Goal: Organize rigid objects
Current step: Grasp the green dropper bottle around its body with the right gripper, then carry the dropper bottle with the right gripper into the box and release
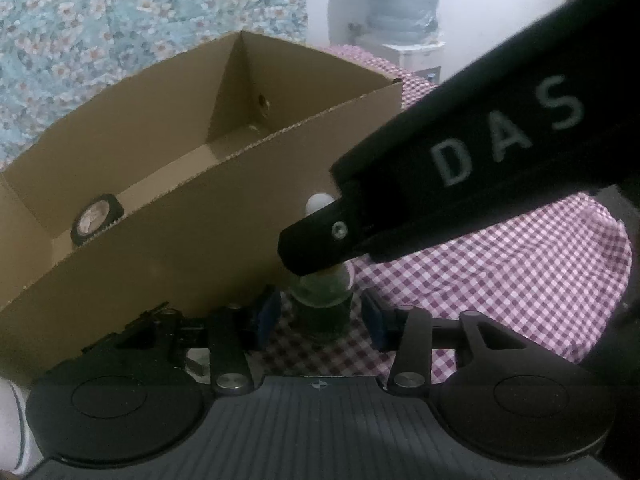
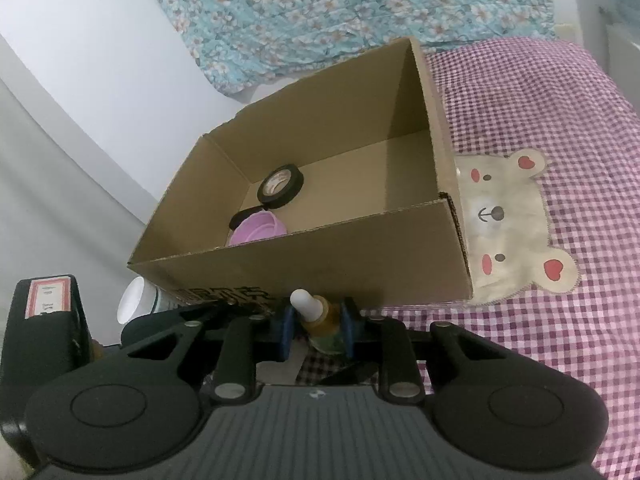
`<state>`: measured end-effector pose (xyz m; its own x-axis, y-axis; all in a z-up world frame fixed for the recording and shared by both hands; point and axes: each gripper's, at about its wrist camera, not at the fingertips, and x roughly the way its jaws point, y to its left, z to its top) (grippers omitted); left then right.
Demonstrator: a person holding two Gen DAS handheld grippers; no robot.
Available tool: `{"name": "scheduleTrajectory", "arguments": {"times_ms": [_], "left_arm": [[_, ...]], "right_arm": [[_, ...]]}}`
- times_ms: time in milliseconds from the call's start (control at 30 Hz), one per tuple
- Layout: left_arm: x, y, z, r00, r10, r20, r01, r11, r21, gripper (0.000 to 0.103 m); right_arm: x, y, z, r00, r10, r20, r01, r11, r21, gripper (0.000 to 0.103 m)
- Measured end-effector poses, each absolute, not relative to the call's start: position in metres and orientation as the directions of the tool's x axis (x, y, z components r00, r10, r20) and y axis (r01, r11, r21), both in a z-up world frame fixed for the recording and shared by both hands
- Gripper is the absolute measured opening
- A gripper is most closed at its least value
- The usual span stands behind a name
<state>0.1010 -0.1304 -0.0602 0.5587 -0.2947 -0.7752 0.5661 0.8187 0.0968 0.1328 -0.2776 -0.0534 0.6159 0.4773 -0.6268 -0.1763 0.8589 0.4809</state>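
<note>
- Standing upright on the checked bedcover (image 2: pixel 540 340), a small dropper bottle (image 2: pixel 320 320) with a white rubber top and greenish-amber glass sits just in front of the near wall of the cardboard box (image 2: pixel 360 256).
- Right tongs (image 2: pixel 318 324): narrow, with the blue pads (image 2: pixel 347 326) set against the bottle's neck on both sides; the bottle is gripped between them.
- Left tongs (image 1: pixel 318 316): partly closed around the bottle's lower body (image 1: pixel 320 312); a gap shows between each blue pad (image 1: pixel 267 316) and the glass, so no contact is confirmed.
- In the left wrist view the black arm of the right tongs crosses from the upper right, and its tip covers the bottle's shoulder.
- Beyond both tongs, the box is open-topped. Inside lie a roll of black tape (image 2: pixel 280 185), a purple lid (image 2: pixel 258 230) and a dark round item, partly hidden behind the lid.
- Left of the right tongs, against the box's near corner, a white cup (image 2: pixel 138 304) lies on its side.
- Right of the box, a bear motif (image 2: pixel 508 220) is stitched on the bedcover.
- Behind the box lies a floral blanket (image 2: pixel 340 12).
</note>
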Motion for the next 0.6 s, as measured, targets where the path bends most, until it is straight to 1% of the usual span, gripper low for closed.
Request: {"name": "scheduleTrajectory", "arguments": {"times_ms": [33, 367, 500, 600], "left_arm": [[0.102, -0.13, -0.061, 0.552, -0.291, -0.782, 0.561, 0.823, 0.089, 0.032], [0.099, -0.13, -0.051, 0.545, -0.307, -0.78, 0.572, 0.817, 0.078, 0.031], [0.088, -0.125, -0.034, 0.561, -0.319, -0.764, 0.566, 0.821, 0.073, 0.031], [0.077, -0.118, -0.01, 0.59, -0.334, -0.735, 0.555, 0.829, 0.07, 0.031]], "right_arm": [[0.132, -0.278, -0.054, 0.617, 0.478, -0.626, -0.174, 0.858, 0.483, 0.025], [0.13, -0.282, -0.048, 0.621, 0.48, -0.62, -0.171, 0.855, 0.49, 0.025], [0.12, -0.278, -0.034, 0.632, 0.478, -0.611, -0.185, 0.858, 0.479, 0.025], [0.109, -0.272, -0.014, 0.646, 0.48, -0.594, -0.215, 0.861, 0.461, 0.025]]}}
